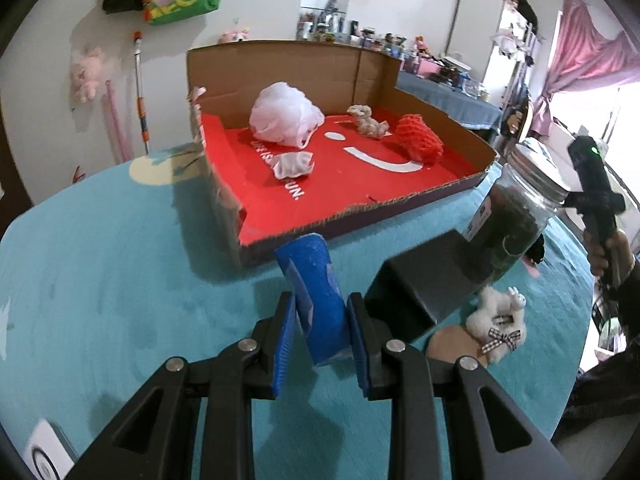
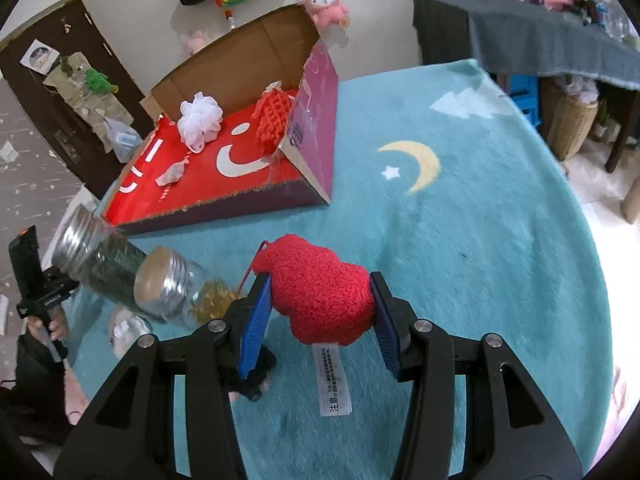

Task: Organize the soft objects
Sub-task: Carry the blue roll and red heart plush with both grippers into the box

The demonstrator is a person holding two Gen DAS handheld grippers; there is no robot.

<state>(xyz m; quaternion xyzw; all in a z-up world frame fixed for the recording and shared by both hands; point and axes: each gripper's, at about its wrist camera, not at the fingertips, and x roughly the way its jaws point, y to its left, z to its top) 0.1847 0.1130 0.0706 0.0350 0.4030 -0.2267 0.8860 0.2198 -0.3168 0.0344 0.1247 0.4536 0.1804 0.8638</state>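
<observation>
Both grippers are loaded, so the step in hand is judged to be the carry toward the cardboard box (image 1: pixel 400 80), not a pickup. The left gripper (image 1: pixel 322 320) is clamped on a blue sponge-like block (image 1: pixel 316 280), which is held upright between the blue pads and is raised above the teal rug (image 1: pixel 120 280), just short of the near wall of the box. The right gripper (image 2: pixel 320 304) is clamped on a red plush toy (image 2: pixel 316 292); its white care label (image 2: pixel 334 378) hangs below the jaws. That toy is held over the rug to the right of the box, well apart from it.

Soft things are already lying on the red floor of the box: a white mesh puff (image 1: pixel 286 118), a crumpled white scrap (image 1: pixel 294 164), a small beige knotted piece (image 1: pixel 368 120) and an orange-red knitted net (image 1: pixel 420 138). A small white plush rabbit (image 1: pixel 498 320) is left on the rug near the lidded glass jar (image 1: pixel 520 216), which is not soft.

Next, each load would have to be lifted clear of the low near wall, brought over a bare patch of the red floor and released only there. The rabbit is judged to remain for a later pickup.
</observation>
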